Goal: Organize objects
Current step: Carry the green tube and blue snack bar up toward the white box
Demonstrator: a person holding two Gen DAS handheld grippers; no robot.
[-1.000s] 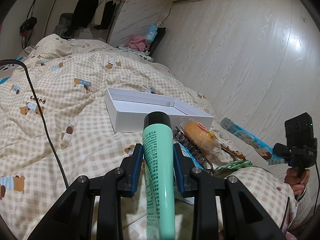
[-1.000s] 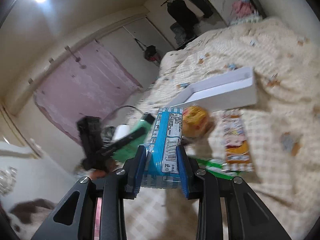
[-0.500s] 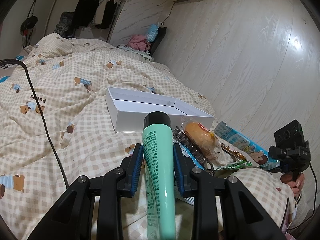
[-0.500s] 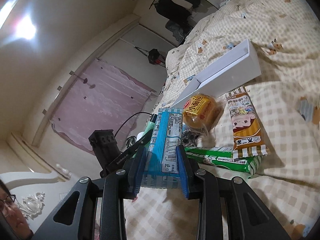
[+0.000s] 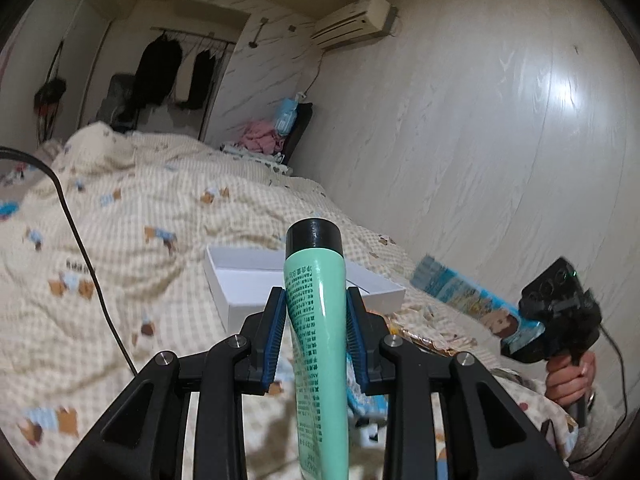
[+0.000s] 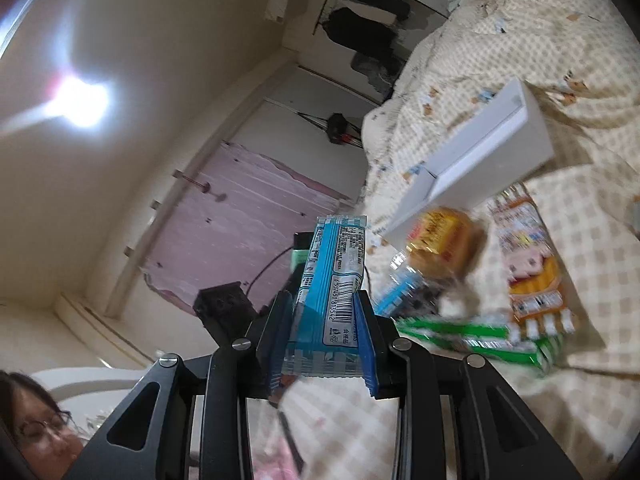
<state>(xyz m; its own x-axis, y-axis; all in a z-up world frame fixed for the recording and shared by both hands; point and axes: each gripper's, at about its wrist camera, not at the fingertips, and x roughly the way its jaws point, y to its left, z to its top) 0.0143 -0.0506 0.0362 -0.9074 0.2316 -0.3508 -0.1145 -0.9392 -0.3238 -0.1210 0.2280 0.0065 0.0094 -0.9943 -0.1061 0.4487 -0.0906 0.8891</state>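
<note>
My left gripper (image 5: 316, 300) is shut on a mint-green tube (image 5: 318, 332) with a black cap, held above the bed. My right gripper (image 6: 325, 308) is shut on a blue snack packet (image 6: 336, 276); the same packet (image 5: 472, 300) and right gripper show at the right of the left wrist view, held by a hand (image 5: 568, 384). A shallow white box (image 5: 240, 280) lies open on the checked bedspread beyond the tube. In the right wrist view the white box (image 6: 500, 148) sits tilted above an orange bun packet (image 6: 444, 240), an orange cartoon packet (image 6: 528, 264) and a green packet (image 6: 476, 336).
A checked bedspread (image 5: 120, 240) with bear prints covers the bed. A black cable (image 5: 84, 248) runs across its left side. A pale wood-grain wall (image 5: 480, 140) borders the bed on the right. Clothes hang on a rack (image 5: 172, 68) at the far end. A person's face shows at the right wrist view's lower left.
My left gripper has risen with the tube, so the box and snacks sit lower in its view. My right gripper has rolled and shifted with the blue packet still in it.
</note>
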